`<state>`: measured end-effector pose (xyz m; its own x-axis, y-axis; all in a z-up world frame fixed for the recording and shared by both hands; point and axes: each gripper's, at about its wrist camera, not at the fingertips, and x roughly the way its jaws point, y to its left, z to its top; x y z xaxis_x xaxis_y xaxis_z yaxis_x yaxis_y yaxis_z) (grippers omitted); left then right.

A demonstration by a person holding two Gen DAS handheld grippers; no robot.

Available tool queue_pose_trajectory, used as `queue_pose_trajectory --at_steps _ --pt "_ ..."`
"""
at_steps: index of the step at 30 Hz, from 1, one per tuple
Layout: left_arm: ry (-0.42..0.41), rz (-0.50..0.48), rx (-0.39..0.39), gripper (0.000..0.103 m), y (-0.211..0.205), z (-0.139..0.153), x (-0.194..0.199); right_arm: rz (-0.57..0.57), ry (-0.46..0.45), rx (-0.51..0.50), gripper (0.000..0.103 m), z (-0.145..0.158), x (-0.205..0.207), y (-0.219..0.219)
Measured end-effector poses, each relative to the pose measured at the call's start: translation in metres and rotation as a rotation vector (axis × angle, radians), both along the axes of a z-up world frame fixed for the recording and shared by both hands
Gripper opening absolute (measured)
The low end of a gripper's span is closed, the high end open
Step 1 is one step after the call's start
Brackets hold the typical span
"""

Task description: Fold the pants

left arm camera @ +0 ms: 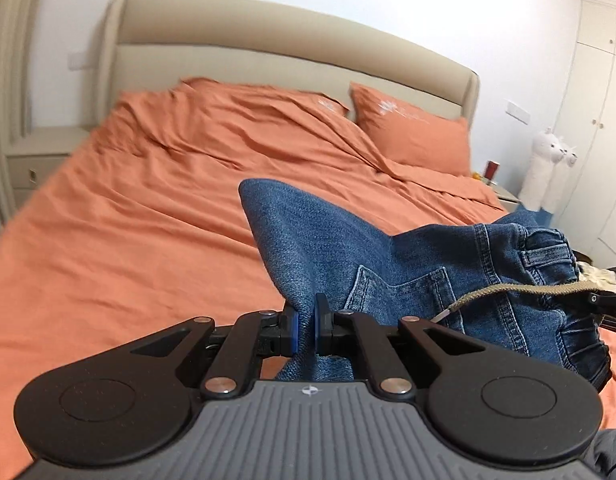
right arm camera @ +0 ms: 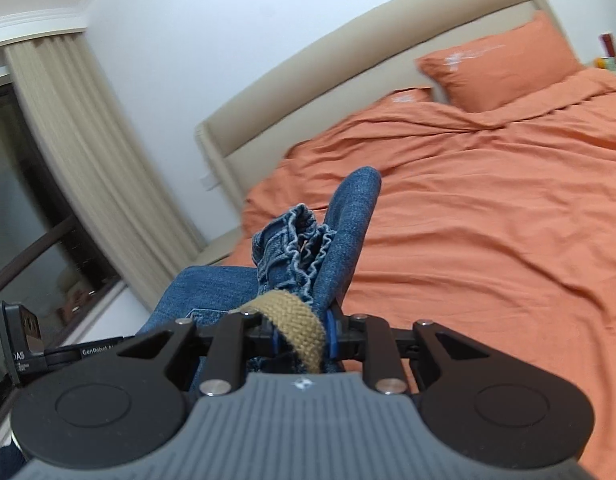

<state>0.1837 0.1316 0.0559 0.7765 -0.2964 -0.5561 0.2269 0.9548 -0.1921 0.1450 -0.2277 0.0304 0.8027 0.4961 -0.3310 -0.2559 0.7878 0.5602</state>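
Blue denim pants [left arm camera: 408,264] hang in the air above an orange bed [left arm camera: 127,208], stretched between both grippers. My left gripper [left arm camera: 305,326] is shut on a fold of the denim, which rises in a peak beyond its blue pads. Off to the right, the right gripper [left arm camera: 604,300] holds the elastic waistband, and a tan drawstring [left arm camera: 508,290] trails from it. In the right wrist view my right gripper [right arm camera: 301,338] is shut on the bunched waistband [right arm camera: 295,248] with the tan drawstring [right arm camera: 297,316] draped across its jaws. The left gripper's body [right arm camera: 23,344] shows at the left edge.
Orange pillows [left arm camera: 412,132] lie against a beige headboard [left arm camera: 267,40]. A nightstand [left arm camera: 31,160] stands left of the bed, another with small items [left arm camera: 492,172] and white plush toys [left arm camera: 548,164] on the right. Curtains [right arm camera: 91,152] and a dark window [right arm camera: 31,200] flank the bed.
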Motion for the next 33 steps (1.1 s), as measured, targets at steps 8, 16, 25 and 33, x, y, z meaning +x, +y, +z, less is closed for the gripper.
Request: queue_pose_trajectory --at_steps 8,16,25,33 --pt "0.005 0.108 0.124 0.007 0.078 0.049 -0.01 0.153 0.013 0.117 0.017 0.008 0.03 0.096" --pt "0.067 0.204 0.114 0.007 0.129 0.001 0.034 0.22 0.086 0.128 0.017 -0.035 0.079 0.16" --pt "0.148 0.182 0.082 0.007 0.144 -0.084 0.104 0.184 0.193 0.078 0.017 -0.108 0.145 0.164" --pt "0.214 0.159 0.093 0.007 0.145 -0.16 0.142 0.147 0.329 0.055 0.017 -0.188 0.182 0.15"
